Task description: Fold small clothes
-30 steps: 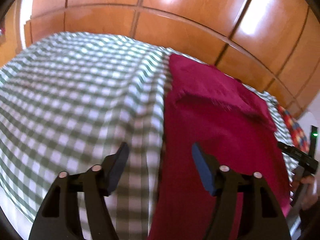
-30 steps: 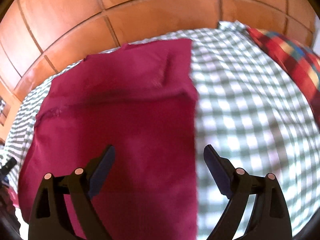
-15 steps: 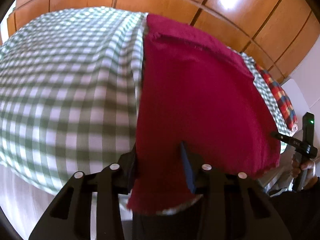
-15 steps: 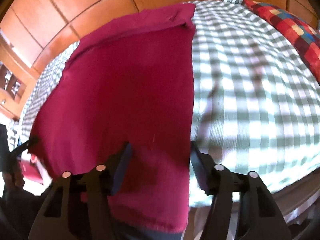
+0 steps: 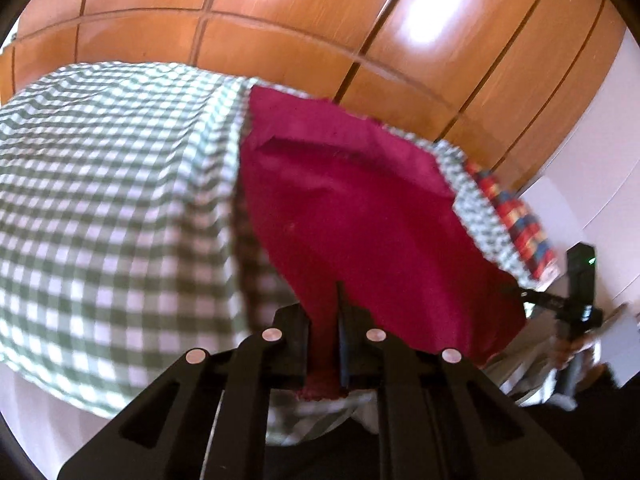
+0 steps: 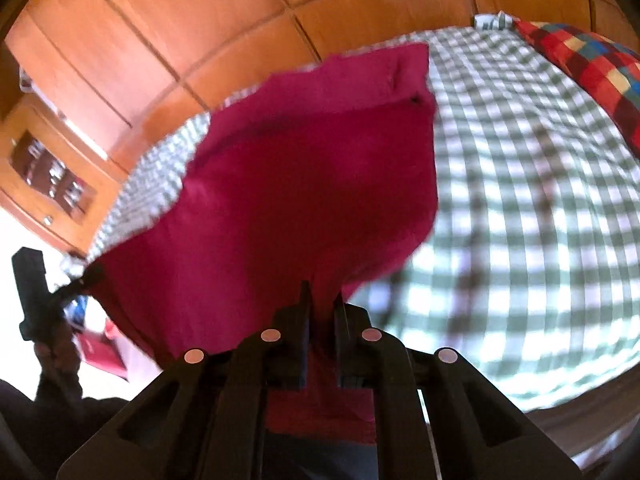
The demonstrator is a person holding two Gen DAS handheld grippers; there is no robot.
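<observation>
One red cloth (image 5: 360, 208), one bed with a green-white checked cover (image 5: 112, 200), two hand-held grippers. Left hand-held gripper (image 5: 323, 332), lower centre of the left wrist view, pinches the cloth's near left corner, fabric bunched between its fingers. Right hand-held gripper (image 6: 322, 320), lower centre of the right wrist view, pinches the near right corner the same way. Cloth's near edge hangs lifted between them; far part lies on the cover, with a folded band across the far end. Orange wood panelling (image 5: 280, 32) fills the top of both views, right behind the bed's far edge. One multicoloured checked pillow (image 6: 592, 64) upper right in the right wrist view, apart from the cloth. Bare cover runs wide to the left of the cloth in the left view, to the right in the right view. Shelving with small items (image 6: 52, 176) mid left of the right view, blurred.
</observation>
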